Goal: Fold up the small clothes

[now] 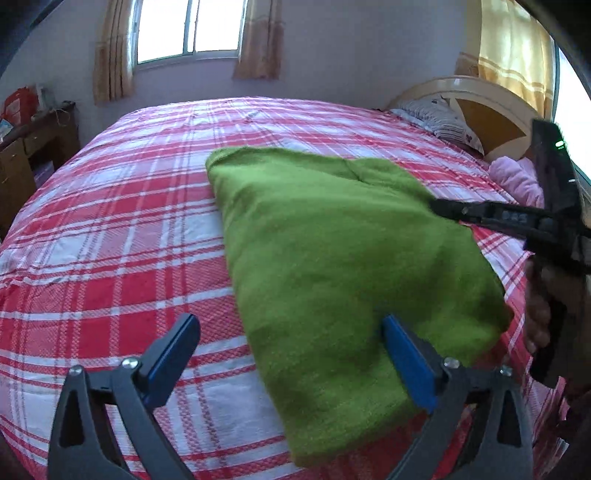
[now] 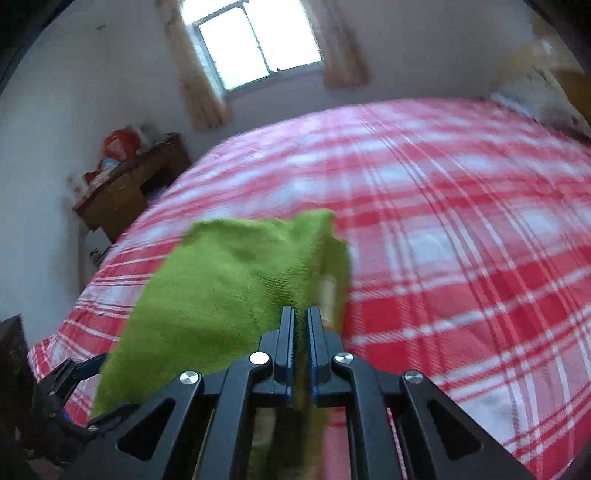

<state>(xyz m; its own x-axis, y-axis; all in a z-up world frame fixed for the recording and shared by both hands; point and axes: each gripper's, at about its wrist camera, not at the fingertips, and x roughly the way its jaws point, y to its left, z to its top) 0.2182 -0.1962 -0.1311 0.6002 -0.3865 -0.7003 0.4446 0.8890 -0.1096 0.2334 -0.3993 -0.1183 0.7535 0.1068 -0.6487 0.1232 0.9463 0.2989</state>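
Item: green knit garment (image 1: 332,258), small, fuzzy, solid colour. State: folded into a broad slab with a rounded fold along its 9 o'clock edge. It was draped from its raised 3 o'clock corner down to its 6 o'clock end on the red-and-white plaid bedspread (image 1: 129,221).

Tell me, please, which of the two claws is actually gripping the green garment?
The right claw: its jaws are shut on the green garment, while the left claw stands wide open, gripping nothing.

I'm working in a home bedroom: a bed under a red-and-white plaid cotton bedspread (image 1: 129,229), beige-curtained window (image 1: 188,29) far behind, brown wooden dresser (image 1: 22,162) at left.
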